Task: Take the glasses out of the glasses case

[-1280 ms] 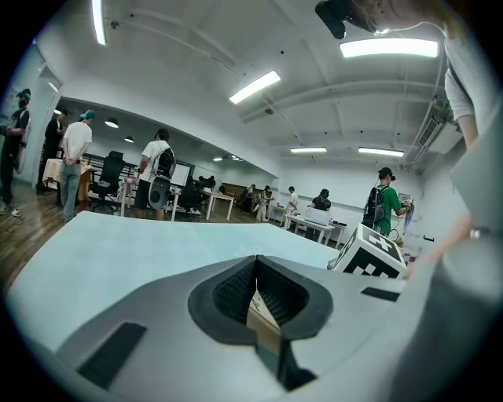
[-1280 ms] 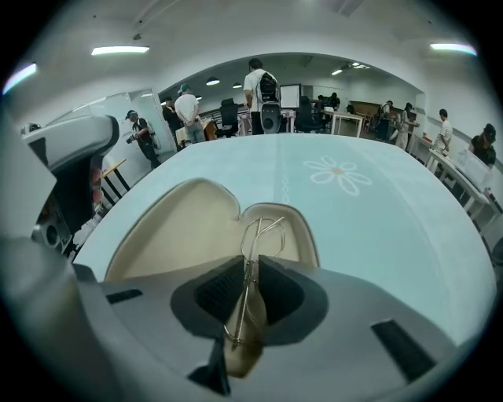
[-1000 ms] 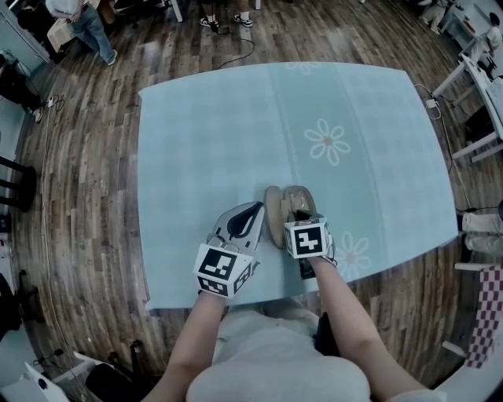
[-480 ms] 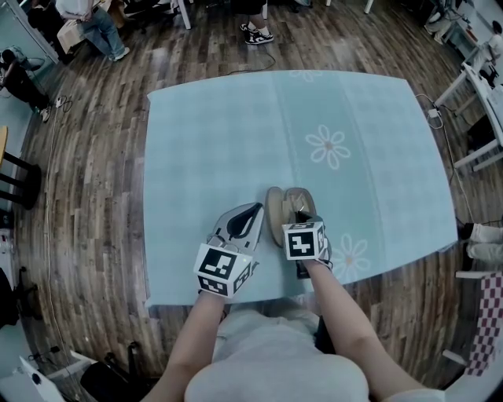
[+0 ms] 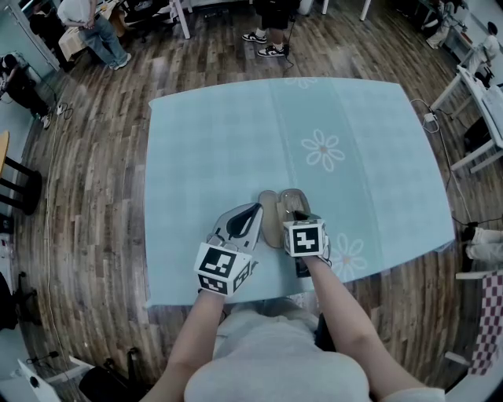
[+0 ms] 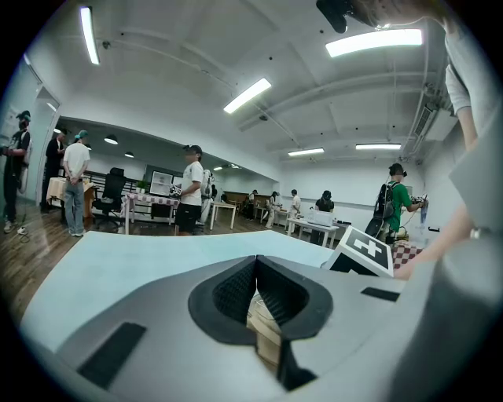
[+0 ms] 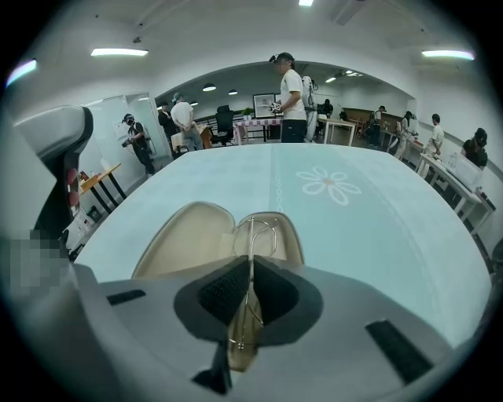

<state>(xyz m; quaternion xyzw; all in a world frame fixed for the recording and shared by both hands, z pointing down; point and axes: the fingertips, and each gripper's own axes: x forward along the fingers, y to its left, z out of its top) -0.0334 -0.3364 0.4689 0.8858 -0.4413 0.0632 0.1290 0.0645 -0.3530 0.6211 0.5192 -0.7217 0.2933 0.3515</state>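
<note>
An open beige glasses case (image 5: 272, 217) lies on the light blue tablecloth near the table's front edge. Thin wire-framed glasses (image 7: 257, 234) rest in its right half (image 7: 279, 235); the left half (image 7: 189, 239) is empty. My right gripper (image 7: 248, 294) points steeply down into the case, shut on the wire frame. In the head view it sits at the case's near right (image 5: 299, 217). My left gripper (image 5: 253, 213) lies nearly level at the case's left edge. Its jaws (image 6: 255, 271) are closed, and the beige case rim (image 6: 264, 326) shows between the pads.
The table (image 5: 212, 141) carries flower prints (image 5: 323, 149) beyond the case. People stand past the far edge (image 5: 275, 23) and at the far left (image 5: 90, 23). White tables (image 5: 479, 102) stand to the right, a dark chair (image 5: 16, 184) to the left.
Both grippers stay at the case. Only the head view has shifted slightly, so the table sits a little lower in the picture.
</note>
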